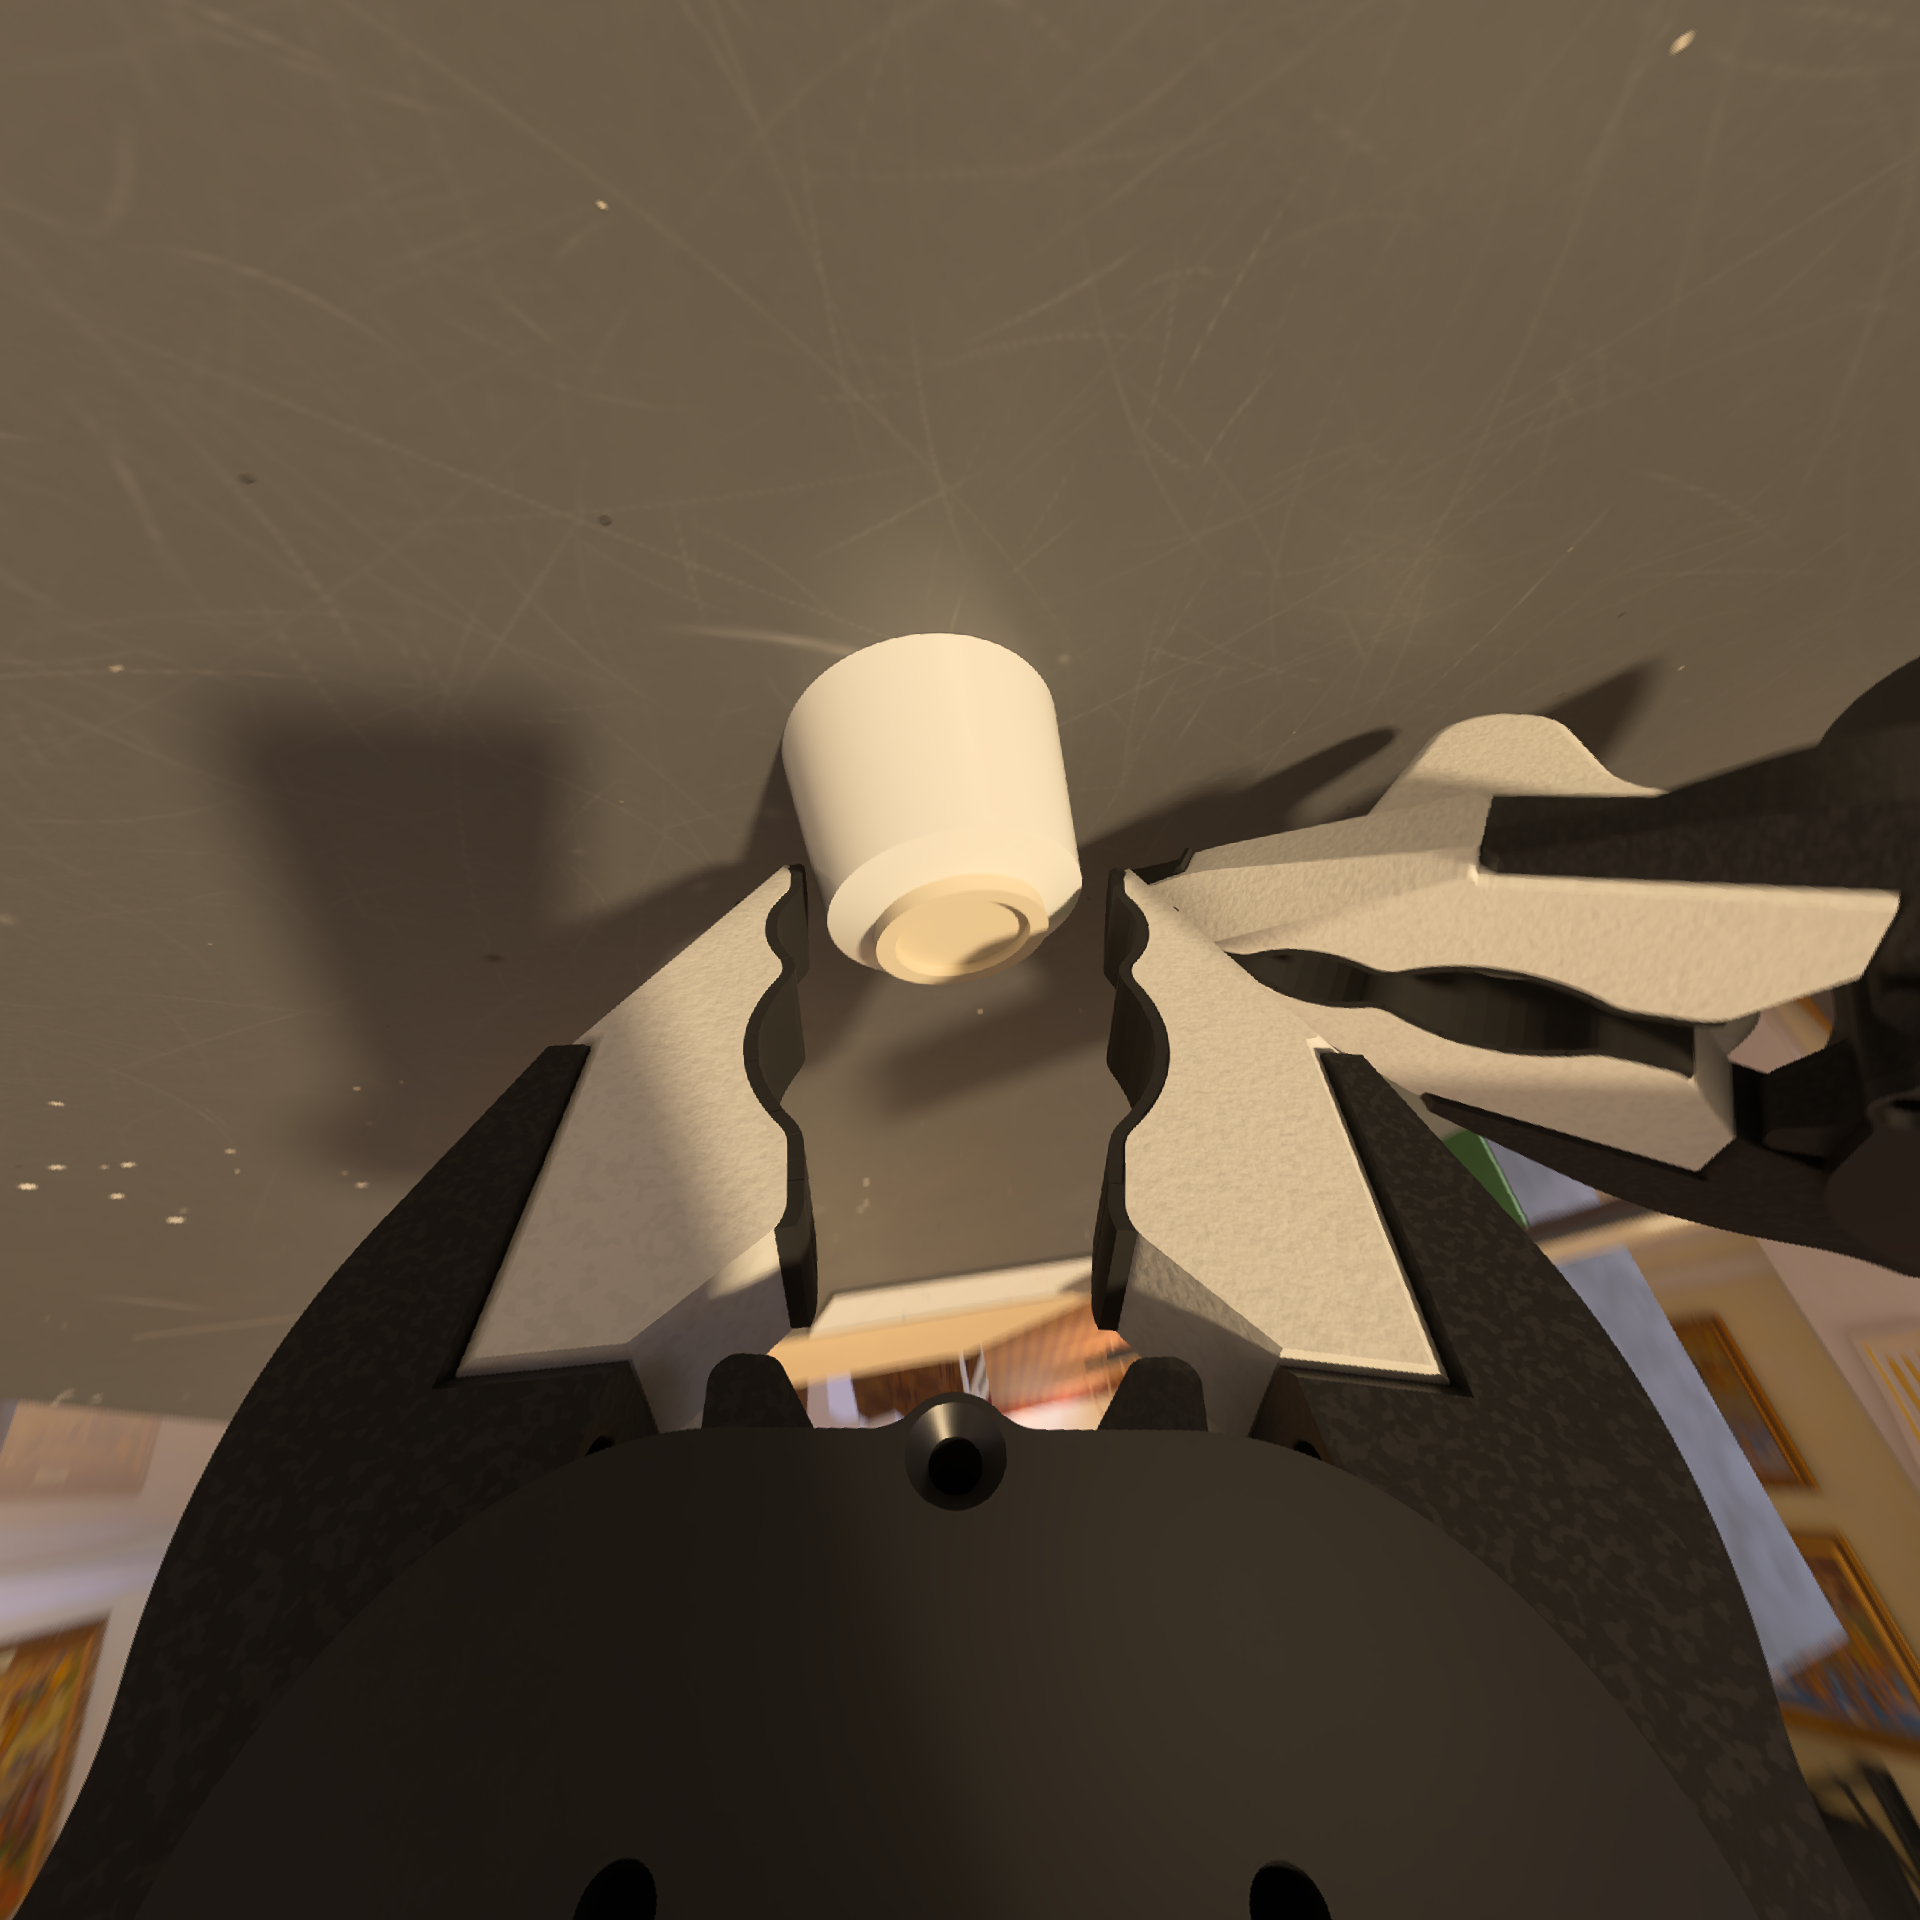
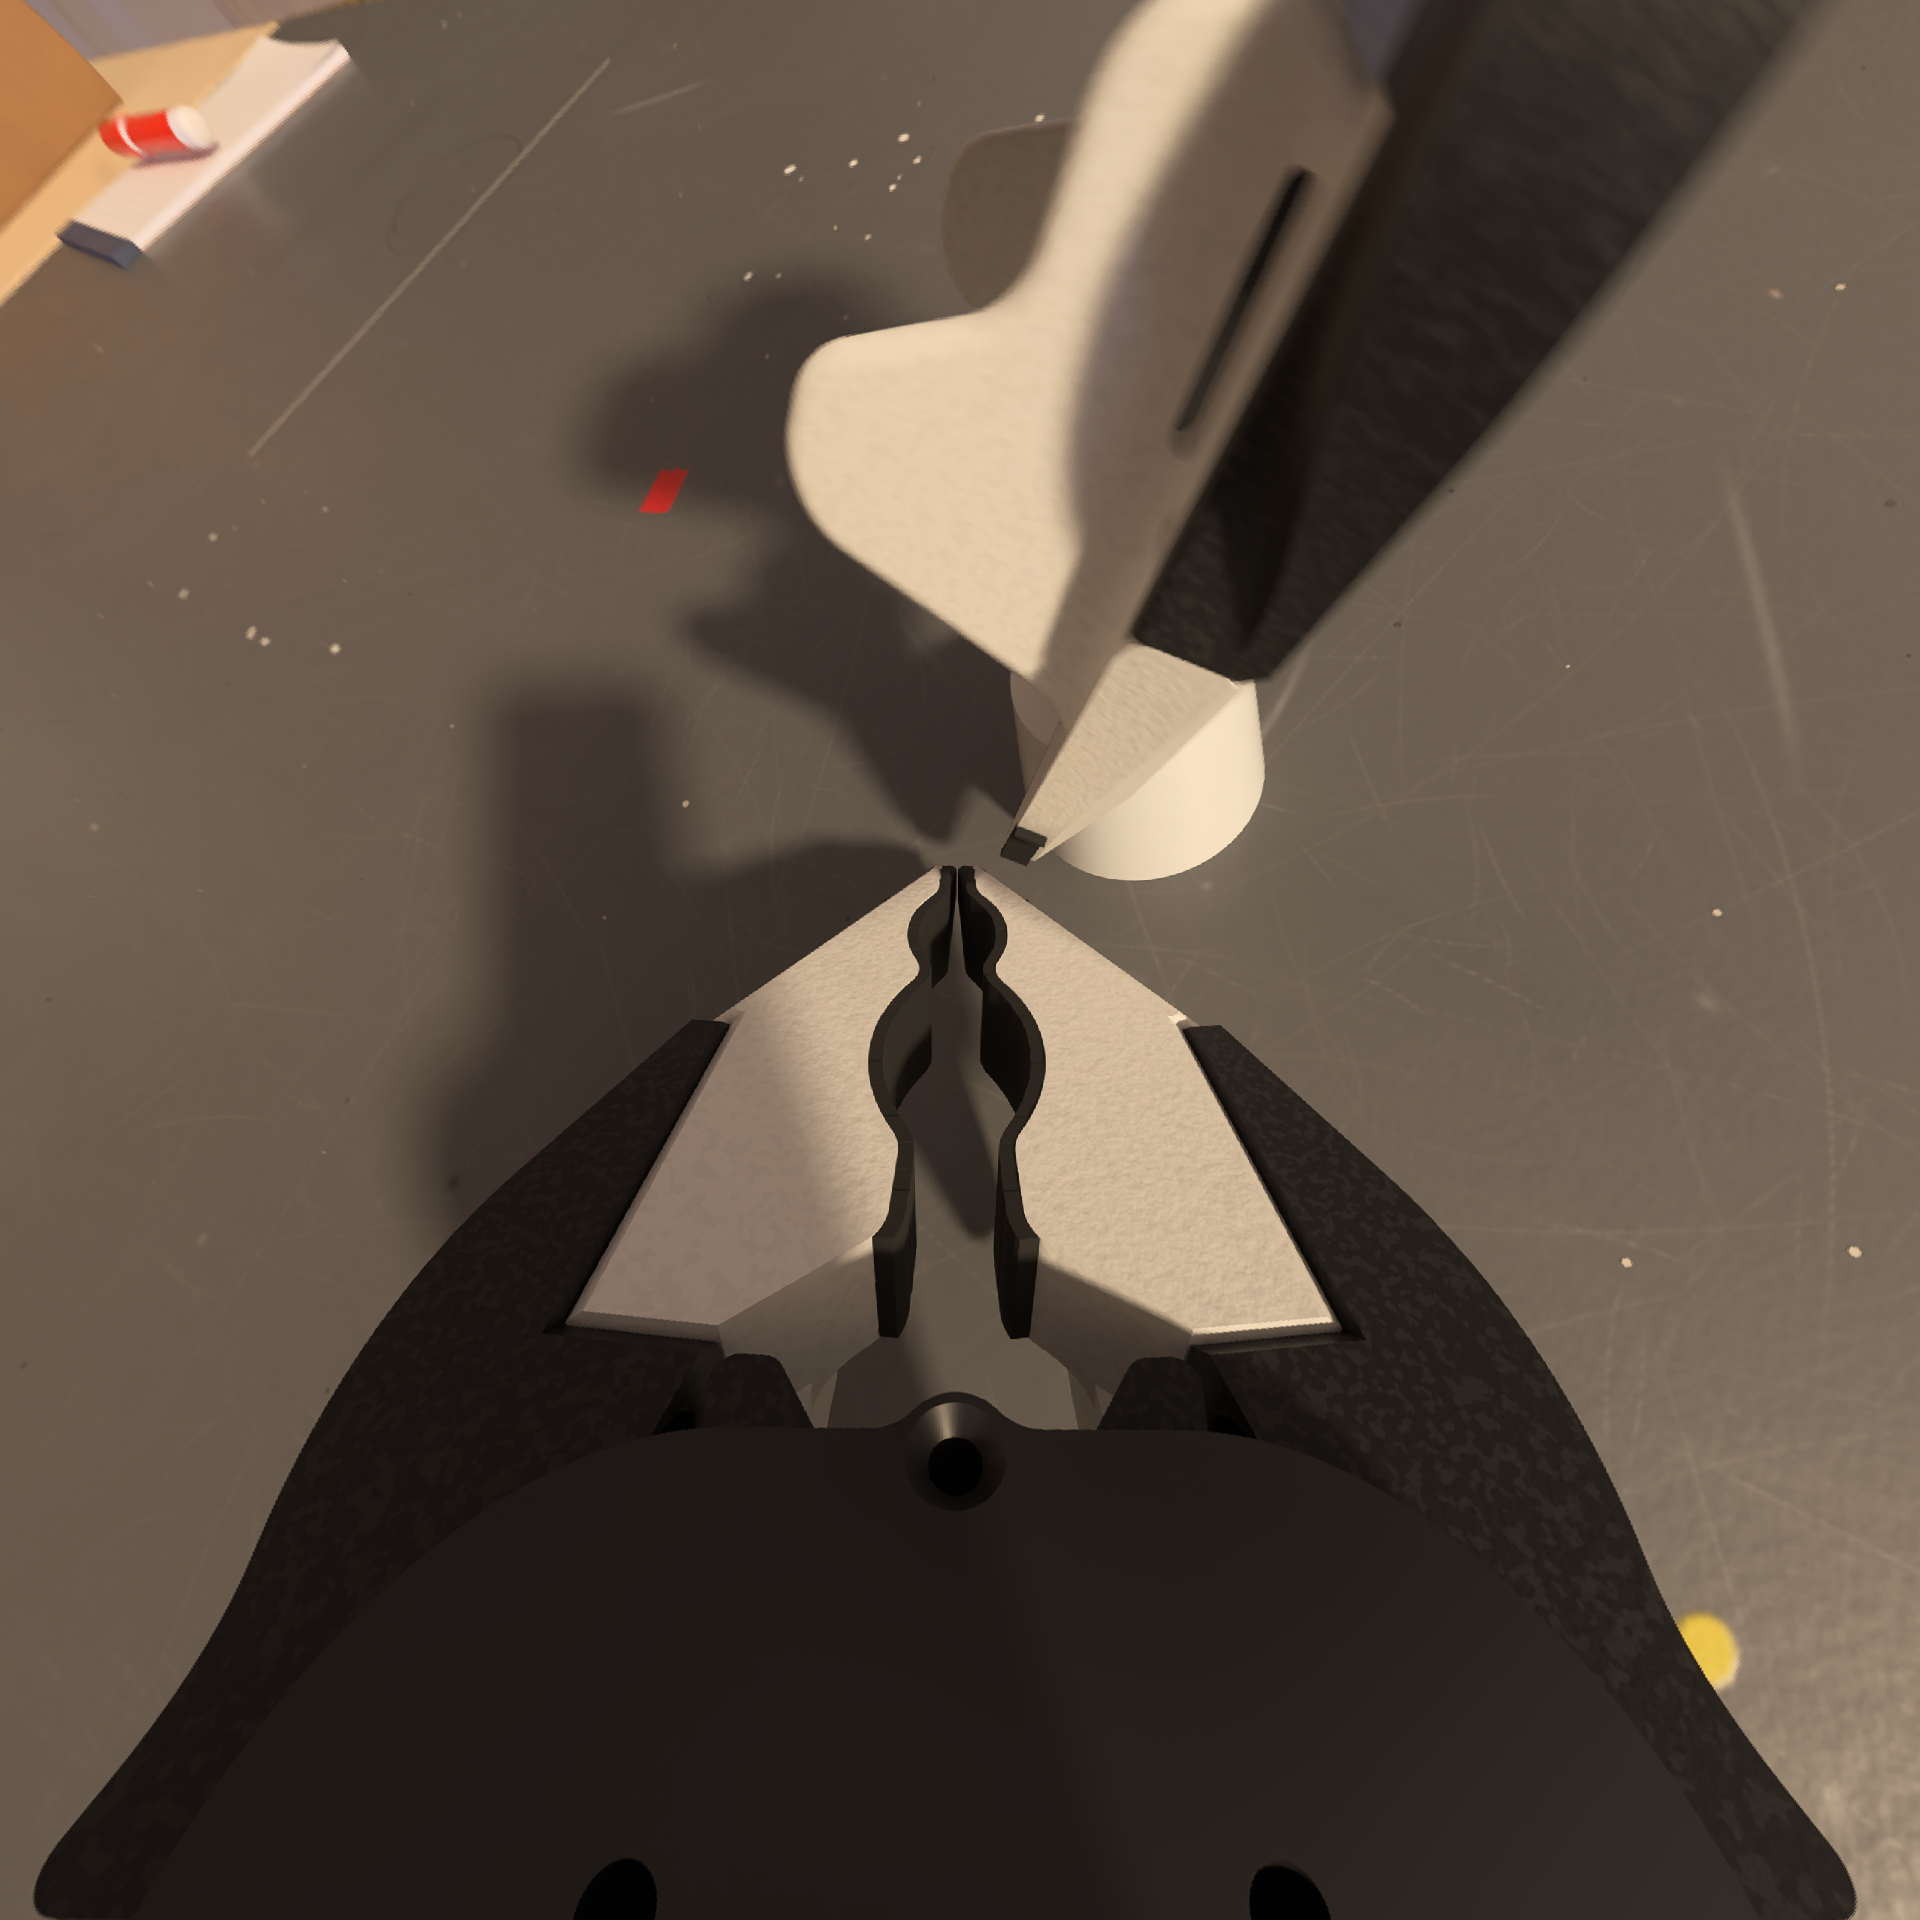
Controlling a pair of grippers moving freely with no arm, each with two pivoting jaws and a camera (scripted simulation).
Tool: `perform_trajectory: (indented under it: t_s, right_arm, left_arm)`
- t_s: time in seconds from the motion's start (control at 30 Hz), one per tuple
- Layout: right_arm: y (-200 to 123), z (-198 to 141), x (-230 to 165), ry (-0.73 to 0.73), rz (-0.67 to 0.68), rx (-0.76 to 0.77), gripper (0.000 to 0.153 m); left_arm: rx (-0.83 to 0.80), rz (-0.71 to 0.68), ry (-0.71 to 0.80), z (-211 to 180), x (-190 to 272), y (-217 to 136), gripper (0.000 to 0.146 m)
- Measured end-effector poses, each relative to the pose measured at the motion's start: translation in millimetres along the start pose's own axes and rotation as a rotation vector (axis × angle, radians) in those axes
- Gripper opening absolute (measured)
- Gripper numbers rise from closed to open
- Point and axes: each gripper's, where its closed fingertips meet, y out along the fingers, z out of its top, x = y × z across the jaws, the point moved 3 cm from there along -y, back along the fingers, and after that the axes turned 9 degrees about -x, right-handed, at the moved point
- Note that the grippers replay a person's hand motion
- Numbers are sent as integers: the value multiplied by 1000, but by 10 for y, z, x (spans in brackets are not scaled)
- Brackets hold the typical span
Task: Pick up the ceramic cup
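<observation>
The cream ceramic cup (image 1: 925,790) is on the scratched grey table (image 1: 935,312), with its ringed base turned toward the left wrist camera. My left gripper (image 1: 956,883) is open. Its fingertips flank the cup's near end with a small gap on each side. My right gripper (image 2: 956,873) is shut and empty, with its tips just short of the cup (image 2: 1174,800). It also shows in the left wrist view (image 1: 1455,935), coming in from the right beside my left gripper's right finger. In the right wrist view a left finger (image 2: 966,468) hides most of the cup.
A red can (image 2: 156,133) lies on a white pad (image 2: 208,166) by a brown board (image 2: 42,135) at the far left. A small red mark (image 2: 665,490) and a yellow spot (image 2: 1709,1652) are on the table.
</observation>
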Motion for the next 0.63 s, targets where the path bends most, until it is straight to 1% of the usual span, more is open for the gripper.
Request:
perform_trajectory:
  t_s: [0.07,0.2,0.37,0.47,0.57,0.63]
  right_arm:
    - [-21,9,18,25,21,15,0]
    - [-95,38,74,56,47,65,0]
    - [-178,81,100,30,48,124,0]
    - [-216,107,116,14,34,158,0]
    - [-254,128,103,-4,76,183,0]
    - [-262,113,115,-40,73,168,0]
  left_arm:
    - [107,14,0,-16,-8,-39,56]
    - [374,53,-12,-70,-28,-125,45]
    - [706,57,-30,-146,-21,-195,45]
    - [891,87,-47,-194,-5,-243,45]
    - [1032,132,-69,-265,28,-265,45]
    - [1108,172,-66,-300,53,-263,45]
